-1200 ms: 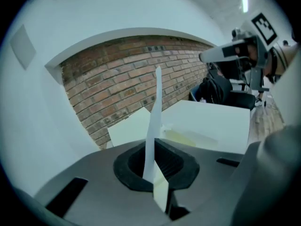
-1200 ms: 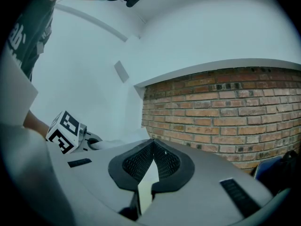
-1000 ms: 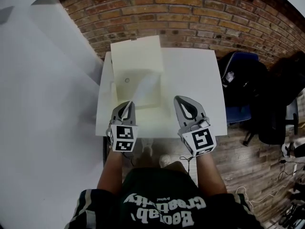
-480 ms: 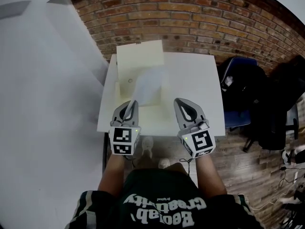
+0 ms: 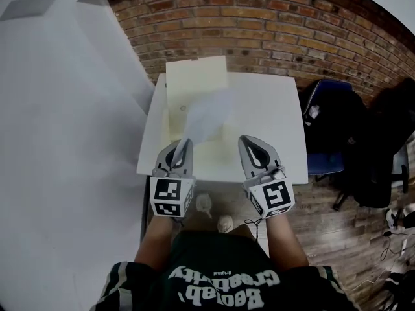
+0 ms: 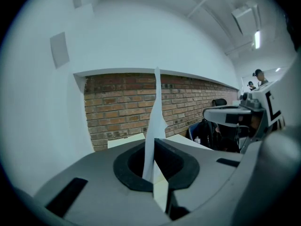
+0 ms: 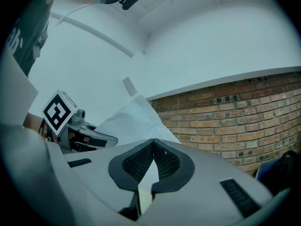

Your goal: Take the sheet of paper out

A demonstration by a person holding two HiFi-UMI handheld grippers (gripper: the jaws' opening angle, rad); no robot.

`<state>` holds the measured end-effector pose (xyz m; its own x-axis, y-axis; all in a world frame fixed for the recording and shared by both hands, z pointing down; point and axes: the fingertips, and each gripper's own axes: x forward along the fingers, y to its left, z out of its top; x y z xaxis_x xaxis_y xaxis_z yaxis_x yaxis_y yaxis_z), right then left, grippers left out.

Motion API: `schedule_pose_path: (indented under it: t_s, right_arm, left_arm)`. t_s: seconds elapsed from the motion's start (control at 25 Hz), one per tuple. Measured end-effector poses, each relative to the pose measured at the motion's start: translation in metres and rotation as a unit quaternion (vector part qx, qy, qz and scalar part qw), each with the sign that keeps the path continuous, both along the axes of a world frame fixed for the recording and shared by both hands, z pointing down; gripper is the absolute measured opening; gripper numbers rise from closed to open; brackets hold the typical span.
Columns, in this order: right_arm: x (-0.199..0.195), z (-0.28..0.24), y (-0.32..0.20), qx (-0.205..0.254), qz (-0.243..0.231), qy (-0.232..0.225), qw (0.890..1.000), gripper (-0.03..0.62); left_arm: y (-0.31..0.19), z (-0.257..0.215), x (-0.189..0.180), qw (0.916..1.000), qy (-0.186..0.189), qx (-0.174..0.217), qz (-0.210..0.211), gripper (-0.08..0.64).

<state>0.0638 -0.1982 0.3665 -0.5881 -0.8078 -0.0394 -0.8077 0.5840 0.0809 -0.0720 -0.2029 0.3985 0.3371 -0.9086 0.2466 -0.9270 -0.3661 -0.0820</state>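
Note:
A white sheet of paper [image 5: 207,112] hangs in the air over a cream folder [image 5: 194,76] that lies open on the white table [image 5: 272,109]. My left gripper [image 5: 183,141] is shut on the sheet's near corner. In the left gripper view the sheet [image 6: 155,112] stands edge-on, rising from between the closed jaws of my left gripper [image 6: 153,173]. My right gripper [image 5: 245,139] hovers beside it over the table's front edge, its tips touching and nothing between them. In the right gripper view the sheet [image 7: 134,119] shows to the left, past my right gripper [image 7: 153,142].
A brick wall [image 5: 272,31] runs behind the table. A dark chair with a bag [image 5: 331,128] stands close at the right. A white wall [image 5: 65,141] borders the left, and wooden floor [image 5: 337,219] lies below.
My left gripper has risen and drawn back with the sheet, which has lifted up off the folder. My right gripper shifted slightly and stayed shut.

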Motion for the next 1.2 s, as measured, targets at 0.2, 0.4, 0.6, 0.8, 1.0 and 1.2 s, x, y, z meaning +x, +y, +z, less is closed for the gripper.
schedule_pose_path:
  t_s: [0.2, 0.4, 0.6, 0.8, 1.0, 1.2]
  right_arm:
    - [-0.002, -0.002, 0.001, -0.003, 0.000, -0.007, 1.000, -0.008]
    - [-0.001, -0.004, 0.000, -0.004, 0.007, -0.008, 1.000, -0.008]
    - [0.000, -0.008, 0.002, -0.001, 0.012, -0.004, 1.000, -0.008]
    - [0.005, -0.002, 0.001, -0.019, 0.030, 0.001, 0.999, -0.008]
    - [0.005, 0.002, -0.001, -0.031, 0.039, 0.007, 0.999, -0.008]
    - [0.007, 0.006, -0.005, -0.043, 0.050, 0.011, 0.998, -0.008]
  left_arm:
    - [0.006, -0.008, 0.000, 1.0000, -0.003, 0.003, -0.001, 0.000]
    - [0.007, -0.012, 0.001, 0.9999, 0.000, 0.012, 0.001, 0.000]
    - [0.006, -0.017, -0.001, 0.9998, 0.008, 0.018, 0.000, 0.000]
    - [0.006, -0.017, 0.001, 0.9996, 0.019, 0.018, 0.004, 0.000]
    - [0.006, -0.017, -0.003, 0.9995, 0.025, 0.019, 0.001, 0.000]
    - [0.005, -0.019, -0.005, 0.9995, 0.023, 0.021, -0.001, 0.000]
